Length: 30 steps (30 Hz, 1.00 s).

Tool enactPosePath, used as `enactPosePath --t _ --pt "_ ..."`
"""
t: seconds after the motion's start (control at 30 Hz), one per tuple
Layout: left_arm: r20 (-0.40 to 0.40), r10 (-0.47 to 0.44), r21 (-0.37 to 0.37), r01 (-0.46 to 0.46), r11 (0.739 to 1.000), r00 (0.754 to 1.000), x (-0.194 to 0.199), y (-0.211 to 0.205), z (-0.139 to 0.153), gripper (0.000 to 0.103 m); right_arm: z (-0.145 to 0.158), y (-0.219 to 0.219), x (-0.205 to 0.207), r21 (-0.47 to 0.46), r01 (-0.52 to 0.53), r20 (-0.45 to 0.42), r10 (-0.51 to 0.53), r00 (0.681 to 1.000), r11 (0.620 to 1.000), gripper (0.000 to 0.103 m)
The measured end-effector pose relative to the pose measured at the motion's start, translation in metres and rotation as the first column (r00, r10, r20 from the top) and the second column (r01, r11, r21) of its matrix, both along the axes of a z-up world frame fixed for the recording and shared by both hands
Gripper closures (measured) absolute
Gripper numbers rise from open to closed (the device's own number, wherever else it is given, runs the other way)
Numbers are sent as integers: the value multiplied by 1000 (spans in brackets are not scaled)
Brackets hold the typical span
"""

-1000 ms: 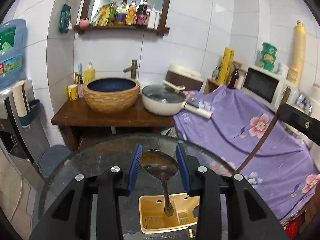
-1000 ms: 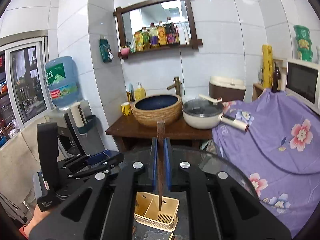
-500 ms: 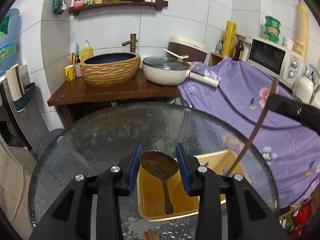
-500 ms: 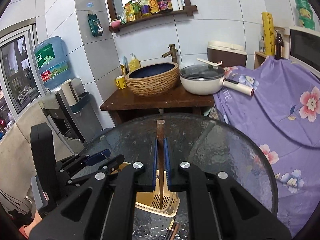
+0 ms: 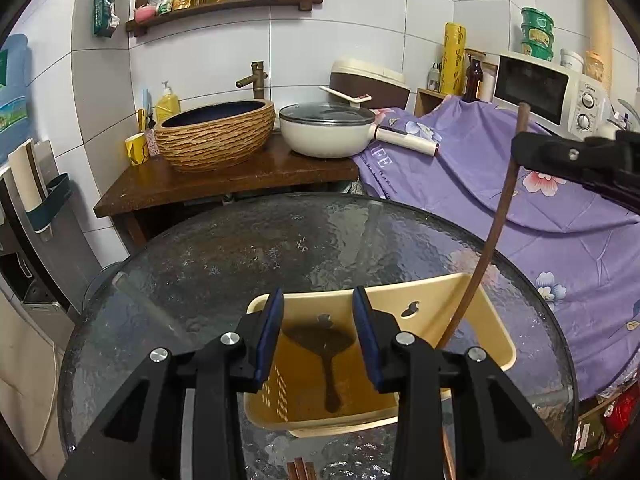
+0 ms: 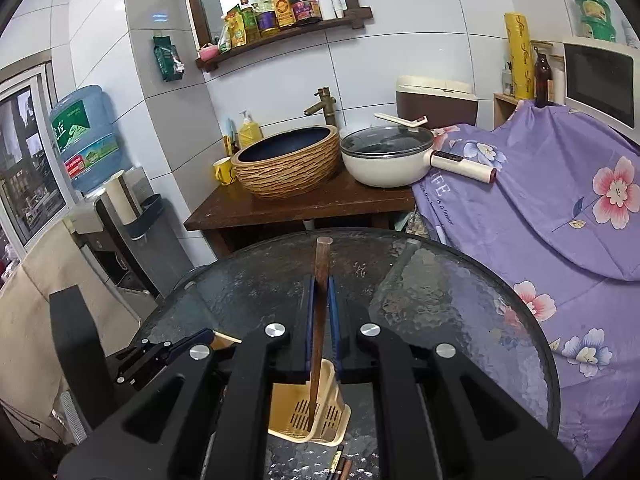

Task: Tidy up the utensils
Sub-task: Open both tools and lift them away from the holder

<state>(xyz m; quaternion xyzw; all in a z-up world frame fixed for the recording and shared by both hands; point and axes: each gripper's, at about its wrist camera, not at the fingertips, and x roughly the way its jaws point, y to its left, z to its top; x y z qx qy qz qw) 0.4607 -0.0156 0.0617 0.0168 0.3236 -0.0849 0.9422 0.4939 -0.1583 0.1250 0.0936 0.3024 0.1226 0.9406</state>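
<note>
While the left gripper (image 5: 318,336) hangs just above the yellow utensil holder (image 5: 494,332), its blue pads (image 5: 269,332) stand apart with a dark wooden spoon (image 5: 322,344) between them. The spoon's bowl sits level with the pads and its handle points down into the holder; whether the pads touch the bowl's edges cannot be told, though a gap shows on each side. That holder stands on the round glass table (image 5: 248,256), toward its near edge.

Over the same holder the right gripper (image 6: 321,320) is clamped on a long brown wooden stick (image 6: 320,320), its blue pads pressed flat against both sides of the shaft. The stick stands nearly upright, its blunt top poking out above the pads and its lower end reaching down into the slotted compartment of the holder (image 6: 332,420). From the left wrist view the stick (image 5: 494,224) leans into the holder's right part, beside the section that takes the spoon.

A few more sticks (image 6: 340,466) lie on the glass just in front of the holder, at the table's near edge. Beyond the holder, past the far rim of the table, a wooden counter (image 6: 304,204) carries a woven-look basin (image 6: 288,168) and a lidded white pan (image 6: 386,158). To the right of the holder, off the table, purple flowered cloth (image 6: 560,208) drapes over furniture.
</note>
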Motion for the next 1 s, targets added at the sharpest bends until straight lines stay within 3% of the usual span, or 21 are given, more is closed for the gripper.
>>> enactPosePath --t 0.1,0.23,0.3,0.37,0.43,0.5,0.67,0.73,0.8,0.9,1.0 --pt "-2 -3 -13 3 1000 1000 -1 1 2 63 -3 0 1 -16 12 -3 -12 1000 1000 95" --pt "38 1 -23 0 1000 999 -13 3 10 38 -9 -1 3 -24 14 -19 -15 1000 1000 94" --pt "54 -1 -34 3 999 999 -19 4 13 32 -12 -1 1 -27 19 -18 -20 1000 999 85" --pt "77 3 -53 1 999 997 -31 9 17 25 -13 -4 -6 -17 27 -5 -27 1000 999 58" --pt "103 28 -49 -23 999 994 -45 15 19 14 -13 -7 -19 -20 34 22 -34 999 999 56" --pt "123 51 -34 -47 998 991 -64 24 18 11 -14 -9 -32 -32 38 36 -37 999 999 56" --pt "89 93 -7 -93 996 992 -100 46 -3 11 -43 -17 -81 -43 26 -2 -27 1000 999 56" --pt "42 99 14 -100 995 994 -112 53 -21 20 -67 -15 -100 -76 23 -37 -26 999 997 56" --pt "-23 107 42 -106 994 994 -122 58 -44 37 -91 -11 -118 -116 23 -65 -30 997 993 56" --pt "-132 98 29 -95 995 986 -132 61 -76 53 -134 0 -141 -164 13 -137 -36 990 986 56" --pt "-192 85 9 -84 996 978 -141 62 -97 61 -168 7 -153 -146 2 -220 -35 975 989 56"
